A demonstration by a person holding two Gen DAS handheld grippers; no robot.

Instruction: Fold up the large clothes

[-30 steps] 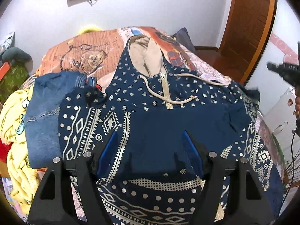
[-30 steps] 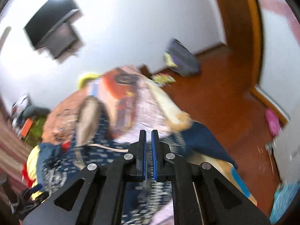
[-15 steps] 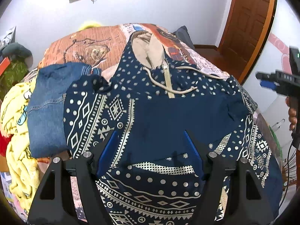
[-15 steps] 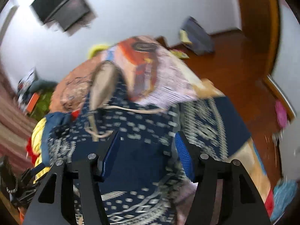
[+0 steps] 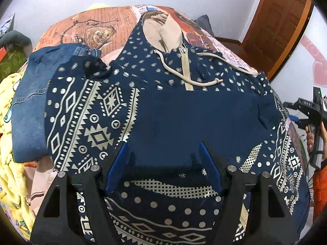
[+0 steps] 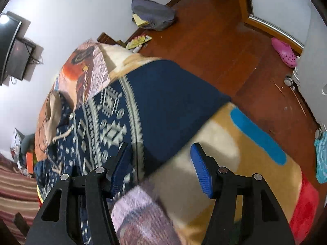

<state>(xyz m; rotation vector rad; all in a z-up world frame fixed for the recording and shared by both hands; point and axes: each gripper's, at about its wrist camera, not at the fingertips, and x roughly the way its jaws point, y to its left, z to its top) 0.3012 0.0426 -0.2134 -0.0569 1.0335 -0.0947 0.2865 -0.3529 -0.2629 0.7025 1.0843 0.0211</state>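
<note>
Left wrist view, nearest first: the left gripper (image 5: 163, 153) has its blue fingers apart above the plain navy middle of the hoodie (image 5: 173, 118), with nothing between them. The hoodie lies spread front up on the bed (image 5: 67, 34), its hem toward the camera, its beige-lined hood (image 5: 163, 28) at the far end, and a drawstring (image 5: 184, 77) looped across the chest. Beside its left sleeve lie folded jeans (image 5: 28, 106), the sleeve's edge resting over them, and past those a yellow blanket (image 5: 10, 159) at the bed's side. At the right rim of this view the right gripper (image 6: 161, 163) shows, held in a hand (image 5: 312, 138). In the right wrist view its fingers are also apart and empty, above the hoodie's other sleeve (image 6: 173, 102), which reaches the bed's edge. Farther off on the wooden floor (image 6: 214, 40) are a grey bag (image 6: 153, 12) by the wall and a pink clog (image 6: 285, 51).
</note>
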